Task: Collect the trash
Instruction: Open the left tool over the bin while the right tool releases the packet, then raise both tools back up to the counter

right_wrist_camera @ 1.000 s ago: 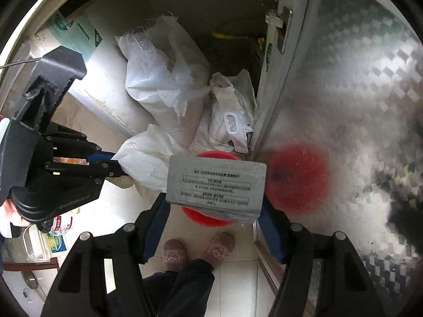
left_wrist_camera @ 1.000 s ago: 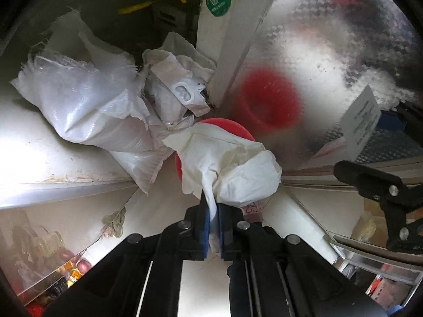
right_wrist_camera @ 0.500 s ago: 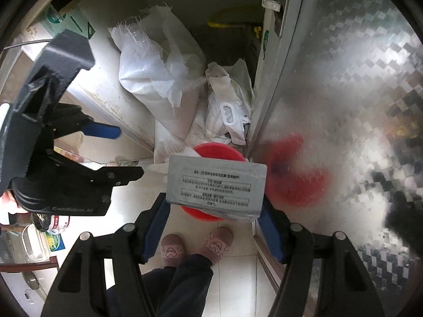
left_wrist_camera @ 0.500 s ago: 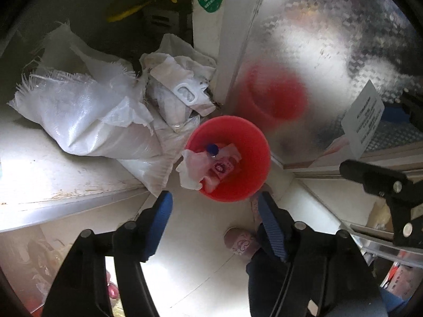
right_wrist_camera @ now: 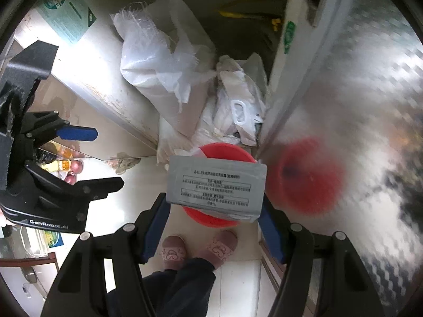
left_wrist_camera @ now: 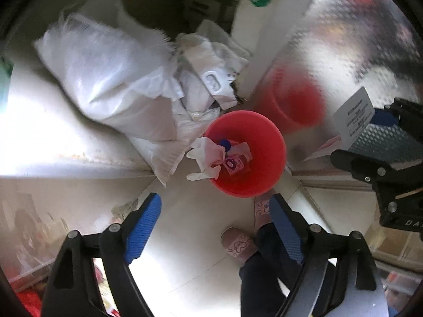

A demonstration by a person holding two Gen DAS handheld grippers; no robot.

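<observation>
A patterned steel door (left_wrist_camera: 351,39) fills the right side of both views and mirrors a red blur. Against its white frame, on the pale tiled floor (left_wrist_camera: 185,251), leans a big woven white sack (left_wrist_camera: 105,79), with a heap of crumpled white plastic bags (left_wrist_camera: 208,79) just beside it. In front of these stands the red bucket (left_wrist_camera: 267,142), open side up; inside lie a pink labelled packet (left_wrist_camera: 232,163) and a blue cap (left_wrist_camera: 224,144), and a crumpled white tissue (left_wrist_camera: 205,155) hangs over its near-left rim, partly in and partly out. Two slippered feet (right_wrist_camera: 198,245) stand on the tiles just below the bucket. The left gripper (left_wrist_camera: 214,224) points down over the floor beside the bucket; its jaws have just been opening and stand wide apart with nothing between them. The right gripper (right_wrist_camera: 212,211) is clamped on a flat grey packet (right_wrist_camera: 216,187) printed with text, its blue pads pressing the packet's two short ends, and the packet hangs above the bucket, covering most of its mouth in the right wrist view.
</observation>
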